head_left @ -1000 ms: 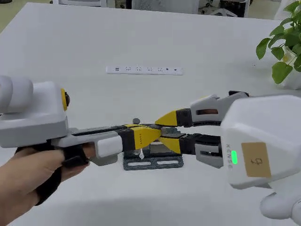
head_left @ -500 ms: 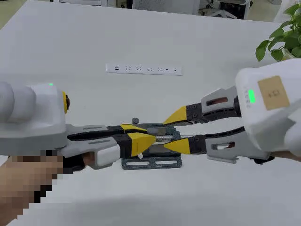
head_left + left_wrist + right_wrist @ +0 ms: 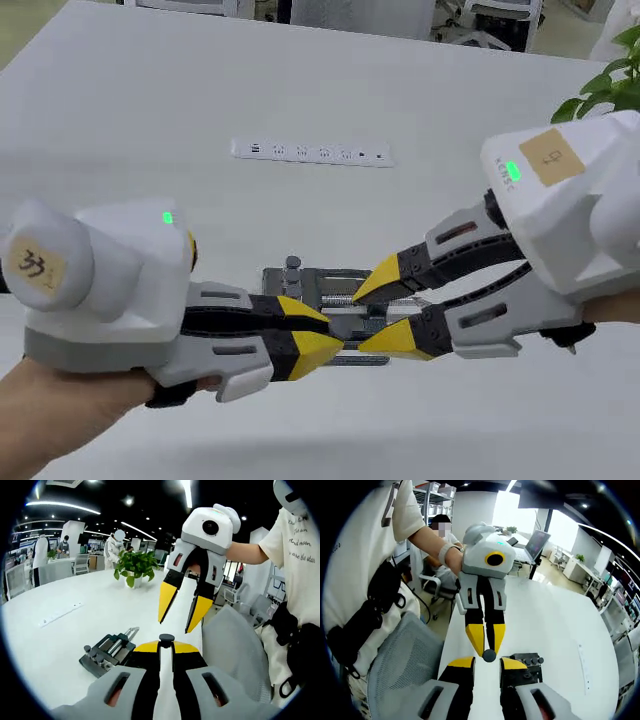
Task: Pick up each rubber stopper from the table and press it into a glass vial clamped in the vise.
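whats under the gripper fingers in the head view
The vise, its far edge and knob showing. Its middle is covered by the fingers, so whatever it clamps cannot be seen.

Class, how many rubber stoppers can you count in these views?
1: a stopper pinched at the left gripper's tips, near the vise. Others may be hidden.

Left tool (image 3: 335, 332), right tool (image 3: 358, 324), white housings (image 3: 110, 300), yellow tips (image 3: 310, 352)

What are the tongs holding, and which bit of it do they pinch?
The left tongs pinch a dark rubber stopper by its sides, at their yellow tips. The right tongs are open, holding nothing.
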### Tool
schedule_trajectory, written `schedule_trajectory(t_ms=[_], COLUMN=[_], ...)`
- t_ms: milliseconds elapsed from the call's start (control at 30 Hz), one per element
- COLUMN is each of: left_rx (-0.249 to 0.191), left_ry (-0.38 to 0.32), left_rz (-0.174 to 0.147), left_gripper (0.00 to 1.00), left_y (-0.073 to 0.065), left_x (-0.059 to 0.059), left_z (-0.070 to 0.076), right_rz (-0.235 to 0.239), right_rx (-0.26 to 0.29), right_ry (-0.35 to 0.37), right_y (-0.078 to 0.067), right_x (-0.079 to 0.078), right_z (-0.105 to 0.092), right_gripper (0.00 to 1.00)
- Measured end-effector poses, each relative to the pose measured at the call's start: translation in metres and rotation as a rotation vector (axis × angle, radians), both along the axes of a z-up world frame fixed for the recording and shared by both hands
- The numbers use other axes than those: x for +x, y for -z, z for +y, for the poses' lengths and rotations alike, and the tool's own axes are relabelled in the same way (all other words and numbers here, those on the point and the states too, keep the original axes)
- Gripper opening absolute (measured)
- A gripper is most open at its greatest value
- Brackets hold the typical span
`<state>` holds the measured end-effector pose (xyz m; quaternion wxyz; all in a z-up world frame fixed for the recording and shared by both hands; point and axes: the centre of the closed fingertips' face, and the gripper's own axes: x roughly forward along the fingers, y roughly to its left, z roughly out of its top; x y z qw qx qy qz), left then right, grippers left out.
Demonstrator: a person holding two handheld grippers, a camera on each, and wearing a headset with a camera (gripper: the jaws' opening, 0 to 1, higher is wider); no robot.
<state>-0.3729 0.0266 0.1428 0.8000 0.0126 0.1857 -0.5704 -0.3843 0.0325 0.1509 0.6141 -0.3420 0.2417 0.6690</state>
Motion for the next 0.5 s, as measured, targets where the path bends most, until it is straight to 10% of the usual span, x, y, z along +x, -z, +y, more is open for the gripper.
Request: schedule_trajectory(t_ms=[500], left_rx=[0.049], left_ry=[0.07], left_rz=[-0.046], left_gripper=[0.04], left_y=[0.003], left_x=[-0.008], left_z=[-0.01], right_rz=[-0.007], right_rx=[-0.068], right_ry=[-0.072], right_y=[0.011], right_x=[-0.009], right_z=[-0.001], right_gripper=[0.11])
